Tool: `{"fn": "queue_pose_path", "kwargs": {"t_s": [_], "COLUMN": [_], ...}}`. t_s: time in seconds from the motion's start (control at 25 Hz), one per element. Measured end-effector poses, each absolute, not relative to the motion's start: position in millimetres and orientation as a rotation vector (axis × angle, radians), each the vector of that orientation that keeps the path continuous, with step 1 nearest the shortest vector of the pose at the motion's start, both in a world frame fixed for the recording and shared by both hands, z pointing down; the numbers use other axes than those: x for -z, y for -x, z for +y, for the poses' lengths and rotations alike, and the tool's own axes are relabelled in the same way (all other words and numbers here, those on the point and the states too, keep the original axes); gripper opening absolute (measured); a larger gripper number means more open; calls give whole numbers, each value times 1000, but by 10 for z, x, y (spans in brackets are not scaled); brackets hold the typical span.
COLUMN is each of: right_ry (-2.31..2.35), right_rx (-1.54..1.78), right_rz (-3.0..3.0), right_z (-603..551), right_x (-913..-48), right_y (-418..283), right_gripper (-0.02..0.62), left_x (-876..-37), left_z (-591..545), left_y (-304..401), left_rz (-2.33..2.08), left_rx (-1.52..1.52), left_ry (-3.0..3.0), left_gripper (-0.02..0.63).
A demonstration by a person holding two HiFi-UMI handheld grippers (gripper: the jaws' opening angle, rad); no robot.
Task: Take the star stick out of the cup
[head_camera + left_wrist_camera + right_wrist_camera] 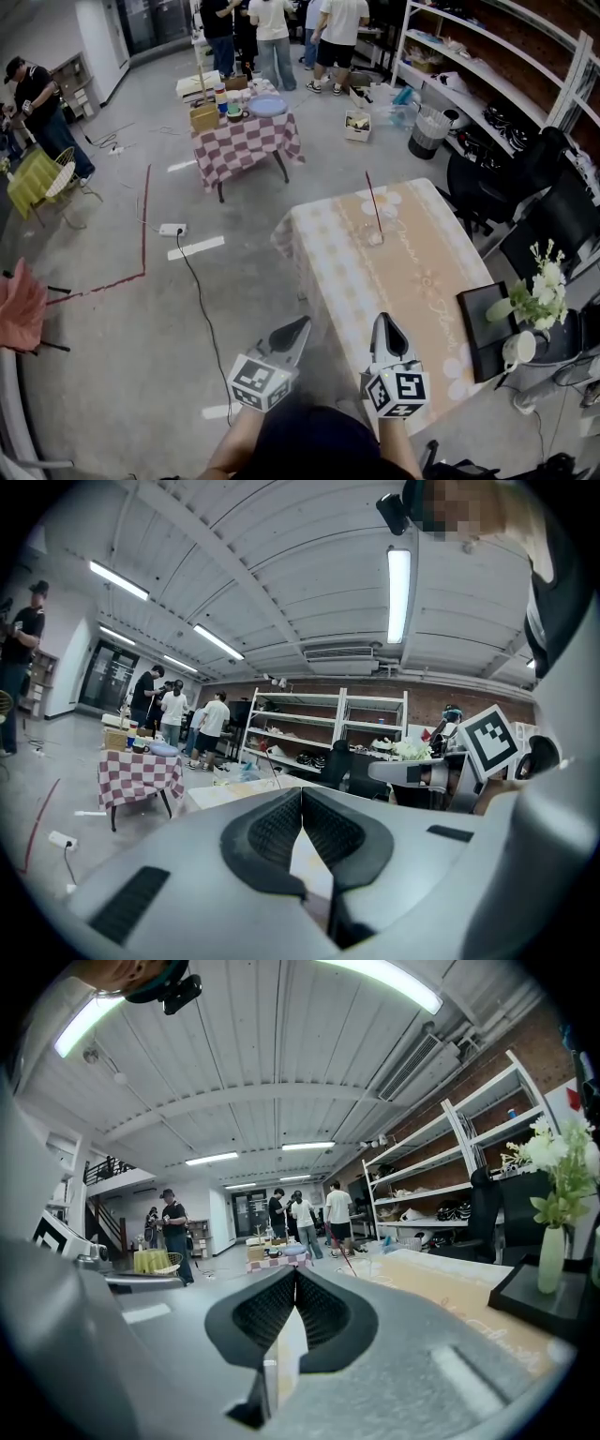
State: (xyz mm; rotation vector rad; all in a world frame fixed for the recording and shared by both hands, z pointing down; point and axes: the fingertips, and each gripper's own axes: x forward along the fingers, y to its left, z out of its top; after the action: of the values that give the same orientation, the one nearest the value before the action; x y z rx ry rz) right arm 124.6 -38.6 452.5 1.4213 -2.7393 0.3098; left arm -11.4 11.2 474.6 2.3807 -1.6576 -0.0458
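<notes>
A thin red star stick (373,201) stands tilted in a small clear cup (374,236) toward the far end of the peach-patterned table (394,281). Both grippers hover at the table's near end, well short of the cup. My left gripper (304,322) is off the table's left corner; its jaws meet at the tip with nothing between them (302,791). My right gripper (385,320) is over the near edge, jaws shut and empty (295,1271). The star stick (345,1260) shows far ahead in the right gripper view, and the same stick (270,764) in the left gripper view.
A black tray (483,323) with a vase of white flowers (540,292) and a white mug (518,349) sits at the table's right edge. Black chairs (511,183) and shelves stand to the right. A checkered table (246,141) and several people are farther back.
</notes>
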Motion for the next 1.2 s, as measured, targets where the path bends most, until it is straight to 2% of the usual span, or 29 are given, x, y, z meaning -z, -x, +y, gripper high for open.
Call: {"fn": "queue_pose_path", "kwargs": {"t_s": [1.2], "right_ry": [-1569], "right_rx": [-349], "right_rz": [-2614], "right_z": [-1716], "right_x": [-4561], "right_y": [-887], "right_gripper": [3], "left_x": [-4776], "left_z": [-1394], "left_y": [432], "left_rz": [-1445], "left_rx": [-7], "left_ry": [-2465], "left_gripper": [11]}}
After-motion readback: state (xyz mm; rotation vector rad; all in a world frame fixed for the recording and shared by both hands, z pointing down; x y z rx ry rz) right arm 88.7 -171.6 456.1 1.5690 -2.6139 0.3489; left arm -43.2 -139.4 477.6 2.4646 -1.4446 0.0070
